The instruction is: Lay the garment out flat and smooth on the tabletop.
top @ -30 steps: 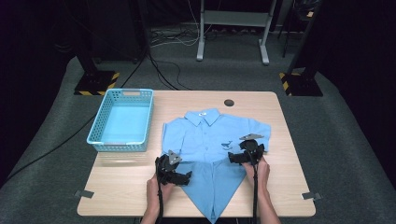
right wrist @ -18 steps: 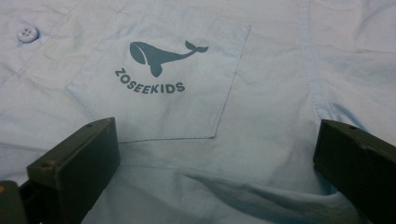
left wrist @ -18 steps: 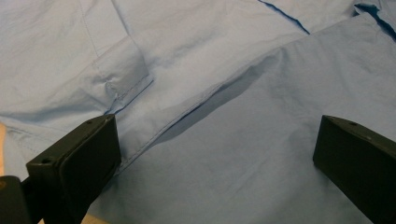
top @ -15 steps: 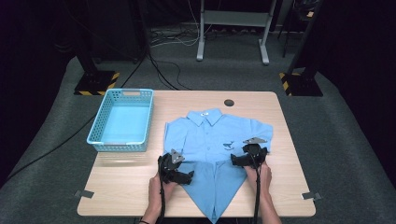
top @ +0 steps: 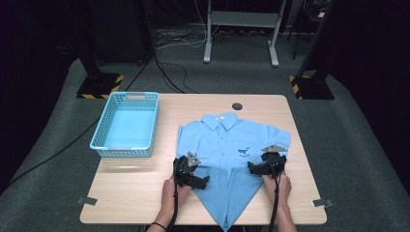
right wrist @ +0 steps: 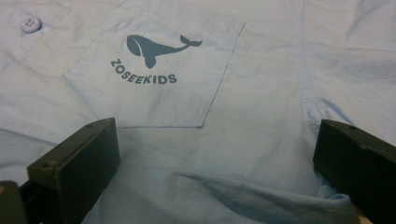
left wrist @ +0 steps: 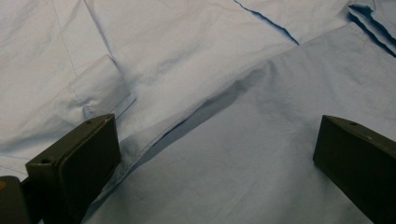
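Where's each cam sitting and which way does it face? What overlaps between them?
High view: above the person's side, facing forward and down on the table, basket and shirt; both forearms, left gripper, right gripper show.
Left gripper view: on that gripper, close over a shirt fold; open jaws show.
Right gripper view: on that gripper, facing the whale pocket; open jaws show.
Shared: the whale pocket shows in both the high and right gripper views.

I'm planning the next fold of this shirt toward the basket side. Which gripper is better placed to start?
Probably the left gripper: its jaws stand open at the folded edge of the shirt, on the basket side. The right gripper sits farther from it.
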